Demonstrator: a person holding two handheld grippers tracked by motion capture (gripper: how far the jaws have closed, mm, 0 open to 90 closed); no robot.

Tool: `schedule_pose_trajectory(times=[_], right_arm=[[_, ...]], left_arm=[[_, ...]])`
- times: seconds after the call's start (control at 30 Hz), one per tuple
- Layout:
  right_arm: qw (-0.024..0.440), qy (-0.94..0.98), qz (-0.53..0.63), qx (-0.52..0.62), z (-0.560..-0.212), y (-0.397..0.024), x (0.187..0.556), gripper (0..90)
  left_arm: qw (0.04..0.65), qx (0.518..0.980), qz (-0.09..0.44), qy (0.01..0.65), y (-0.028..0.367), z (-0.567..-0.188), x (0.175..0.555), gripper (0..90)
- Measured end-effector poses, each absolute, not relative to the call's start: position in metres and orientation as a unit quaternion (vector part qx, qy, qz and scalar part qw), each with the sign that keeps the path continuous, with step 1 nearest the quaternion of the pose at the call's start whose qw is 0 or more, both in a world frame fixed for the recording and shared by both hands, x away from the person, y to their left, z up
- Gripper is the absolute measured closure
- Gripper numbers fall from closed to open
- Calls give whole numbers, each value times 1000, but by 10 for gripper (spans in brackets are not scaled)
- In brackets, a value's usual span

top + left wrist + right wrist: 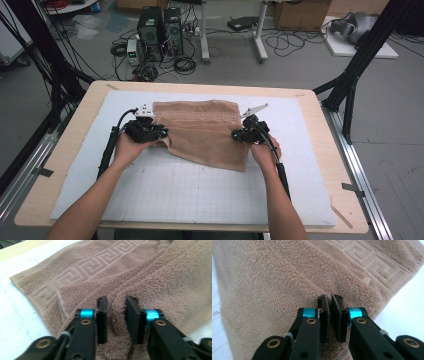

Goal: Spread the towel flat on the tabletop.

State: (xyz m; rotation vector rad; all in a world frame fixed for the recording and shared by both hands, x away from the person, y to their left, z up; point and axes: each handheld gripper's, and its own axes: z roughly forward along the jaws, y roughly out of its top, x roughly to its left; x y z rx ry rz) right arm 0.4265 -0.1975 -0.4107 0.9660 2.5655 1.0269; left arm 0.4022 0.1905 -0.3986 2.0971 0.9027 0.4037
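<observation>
A tan towel [205, 135] with a key-pattern band lies folded on the white grid mat [200, 195], its near layer slanting toward the right. My left gripper [162, 134] sits at the towel's left edge. In the left gripper view its jaws [117, 302] stand apart, with a raised fold of towel [150, 272] between the pads. My right gripper [235, 135] is at the towel's right edge. In the right gripper view its jaws [330, 298] are nearly together, pinching the top layer of the towel [274, 277].
The mat covers most of a wooden table [65, 150]. Black frame posts [350, 85] stand at both back corners. Computers [160, 30] and cables lie on the floor beyond the far edge.
</observation>
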Motion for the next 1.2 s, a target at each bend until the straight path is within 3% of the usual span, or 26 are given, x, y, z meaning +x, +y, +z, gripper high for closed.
schedule_pose_trajectory(times=[0.3,0.57,0.7,0.97,1.2], right_arm=[[132,861,386,305,-383,-213,393,759],[120,864,414,260,-382,-209,355,724],[106,874,403,249,-396,-201,348,707],[71,890,363,265,-426,-191,352,636],[62,899,343,263,-435,-185,355,684]], left_arm=[[409,825,183,344,216,-379,365,645],[397,844,181,312,218,-391,332,698],[382,855,174,305,209,-400,335,732],[344,863,163,333,193,-428,359,705],[345,862,156,337,191,-436,364,785]])
